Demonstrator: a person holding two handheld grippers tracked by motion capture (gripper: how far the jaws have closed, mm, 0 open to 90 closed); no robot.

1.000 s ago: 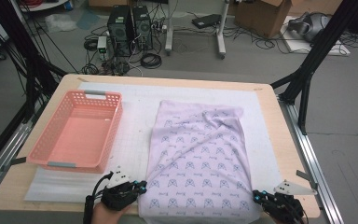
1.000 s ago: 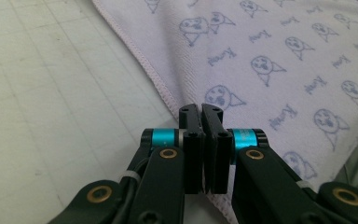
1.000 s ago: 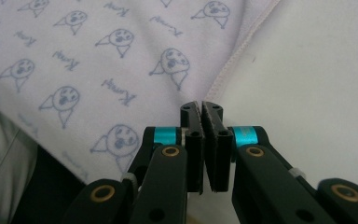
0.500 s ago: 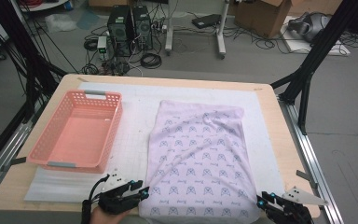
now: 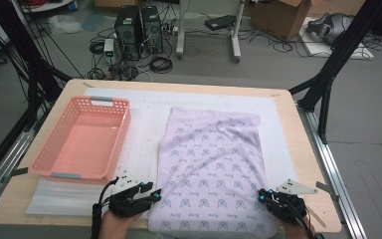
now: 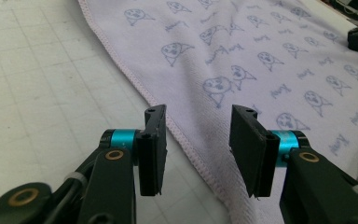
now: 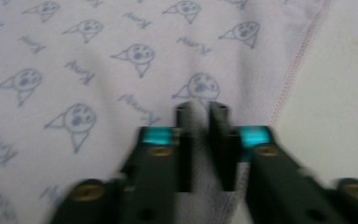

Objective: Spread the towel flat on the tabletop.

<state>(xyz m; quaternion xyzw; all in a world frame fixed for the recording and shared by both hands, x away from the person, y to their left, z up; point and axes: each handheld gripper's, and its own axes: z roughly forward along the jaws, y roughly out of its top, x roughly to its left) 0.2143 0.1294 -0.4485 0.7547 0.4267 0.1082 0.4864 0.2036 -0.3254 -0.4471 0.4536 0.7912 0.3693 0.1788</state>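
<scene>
Looking down from the high view, we see a lilac printed cloth spread flat in the middle of the frame, running from the centre down to the bottom edge of the table. It lies on a white mat. A pink basket sits at the left of the frame, just beside the cloth and apart from it.

Our left gripper rests at the lower left of the cloth, by its hemmed edge. In the left gripper view this gripper has its jaws spread wide, released, with the stitched hem running between them and nothing clamped.

Our right gripper sits at the cloth's lower right edge. In the right gripper view, which is blurred, that gripper hangs over the print with its jaws nearly together, a narrow gap left between them; we cannot tell whether any fabric is pinched.
</scene>
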